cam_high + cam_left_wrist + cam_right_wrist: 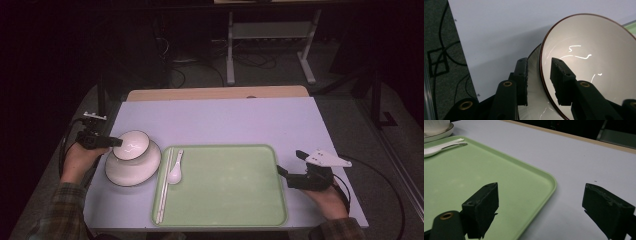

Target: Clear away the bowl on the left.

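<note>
- The white bowl (pixel 131 146) is seen tilted on a white plate (pixel 133 170) at the table's (pixel 225 120) left side, at 9 o'clock from the green tray (pixel 230 185).
- The left gripper (pixel 116 142) is set over the bowl's rim at its 9 o'clock edge; in the left gripper view 1 jaw is inside the bowl (pixel 589 60) and 1 outside, a gap being left on both sides, so no clamping is seen.
- The right gripper (pixel 291 164) is held spread wide at the tray's 3 o'clock edge, nothing being gripped.
- A white spoon (pixel 175 170) and 2 chopsticks (pixel 163 187) are laid along the tray's left rim.
</note>
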